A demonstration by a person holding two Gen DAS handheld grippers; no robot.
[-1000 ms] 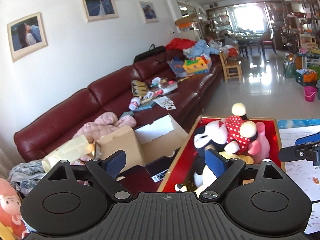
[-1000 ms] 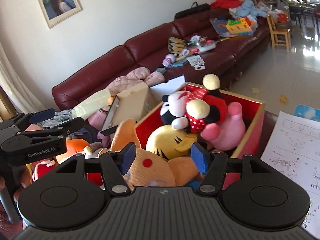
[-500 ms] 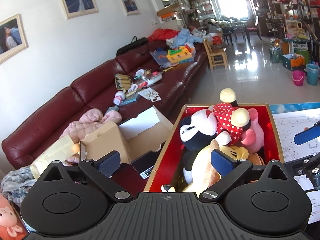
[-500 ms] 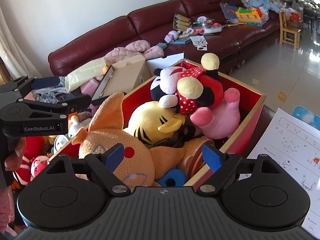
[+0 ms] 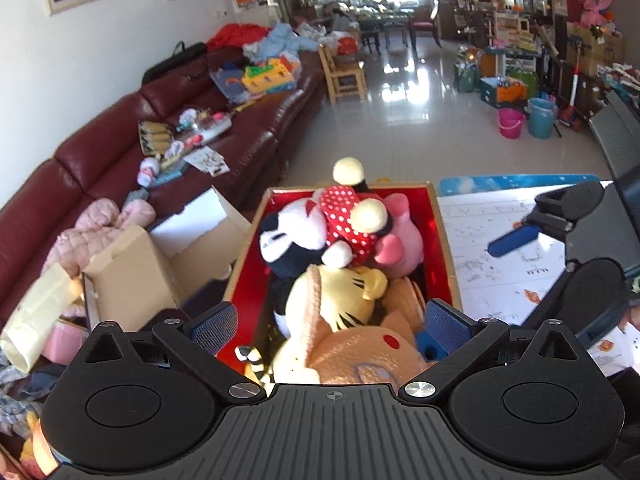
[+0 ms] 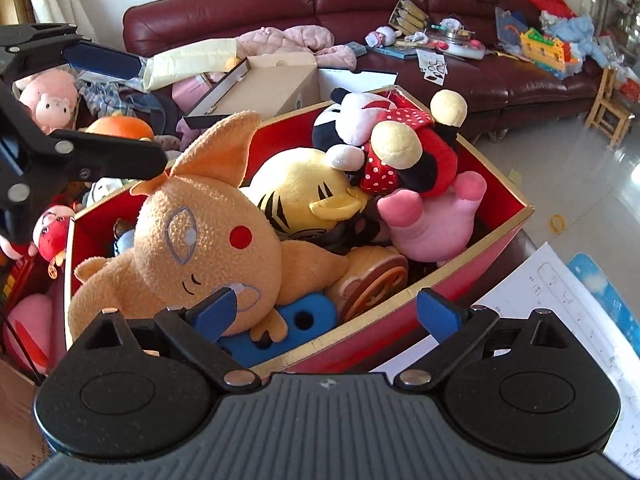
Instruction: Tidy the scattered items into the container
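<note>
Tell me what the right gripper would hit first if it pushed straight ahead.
Likely the orange plush lying in the red box. The right gripper, jaws opening and holding nothing, points down at it; depth is uncertain.

Fuzzy cloth plush toys (image 6: 208,232), glossy red box (image 6: 508,216)

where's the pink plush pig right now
The pink plush pig lies in the red box, at its far right corner in the right wrist view, beneath the polka-dot mouse doll.
</note>
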